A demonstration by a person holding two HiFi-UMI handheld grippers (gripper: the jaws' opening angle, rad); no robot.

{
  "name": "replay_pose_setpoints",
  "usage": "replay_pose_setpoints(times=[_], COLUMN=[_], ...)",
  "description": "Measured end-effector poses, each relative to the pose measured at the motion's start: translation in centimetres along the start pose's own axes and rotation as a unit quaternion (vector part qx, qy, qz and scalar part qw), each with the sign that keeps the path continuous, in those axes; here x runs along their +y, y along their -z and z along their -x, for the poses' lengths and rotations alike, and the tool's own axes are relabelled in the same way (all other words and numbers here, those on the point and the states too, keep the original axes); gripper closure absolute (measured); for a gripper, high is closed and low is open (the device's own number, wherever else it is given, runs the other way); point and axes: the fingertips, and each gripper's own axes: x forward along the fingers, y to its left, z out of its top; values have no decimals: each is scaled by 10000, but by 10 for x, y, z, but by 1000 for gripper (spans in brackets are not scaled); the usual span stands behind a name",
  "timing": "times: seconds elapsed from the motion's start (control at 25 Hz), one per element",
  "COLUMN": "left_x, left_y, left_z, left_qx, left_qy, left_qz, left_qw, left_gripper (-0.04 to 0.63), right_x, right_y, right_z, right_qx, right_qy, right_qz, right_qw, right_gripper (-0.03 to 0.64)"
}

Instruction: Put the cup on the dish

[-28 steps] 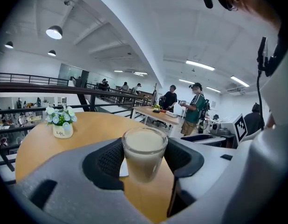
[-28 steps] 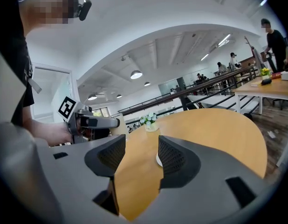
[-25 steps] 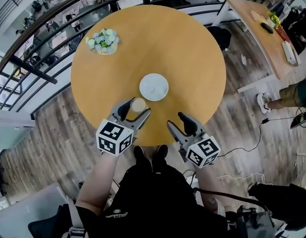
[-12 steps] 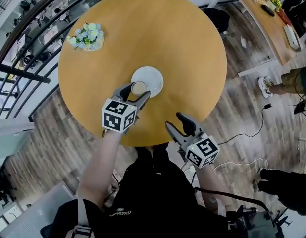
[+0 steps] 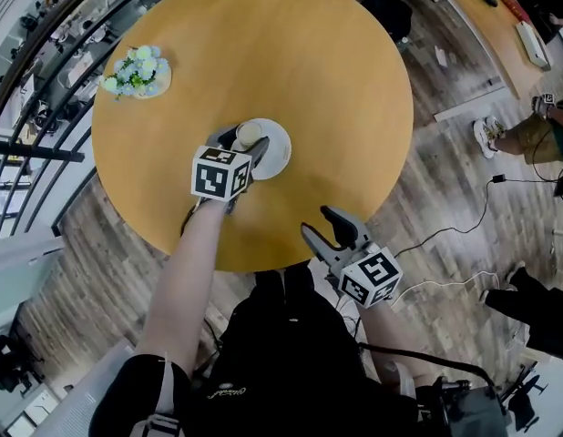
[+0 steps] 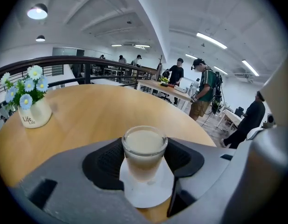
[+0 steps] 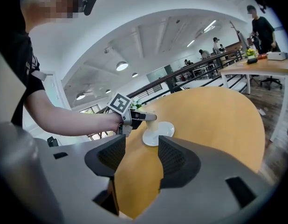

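Right gripper (image 5: 324,228) hangs at the tabletop's (image 5: 336,71) near edge, jaws spread wide with only bare wood showing between them. Further in, the left gripper (image 5: 244,140) has its jaws pinching the cup (image 6: 144,149), a clear glass full of something milky. Cup's upright over the near-left part of the dish (image 5: 276,152), roughly mid-tabletop; can't tell if it's actually touching down. Way off by the far-left edge there's a flower pot (image 5: 136,72).
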Motion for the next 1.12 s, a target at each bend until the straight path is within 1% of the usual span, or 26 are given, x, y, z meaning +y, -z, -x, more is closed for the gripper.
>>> replay_pose_setpoints(times=[0.2,0.36,0.64,1.12], left_x=[1,4,-4,-8], left_y=[11,8,12,22], left_z=[-17,-23,-21,-14], left_qx=[210,140,85,152], left_qy=[-41,-88,-269,-452], left_qz=[-210,-106,-426,-610], left_qw=[9996,9998,9987,9970], left_gripper=[328,328,328,328], right_x=[-6,-11,-15,-7], right_y=[3,6,8,6], right_z=[2,3,5,-1], right_qx=[-25,-8,-11,-10], right_qy=[100,149,144,62], right_qz=[-68,-110,-164,-110], right_qw=[9999,9998,9998,9999], right_gripper=[396,396,396,396])
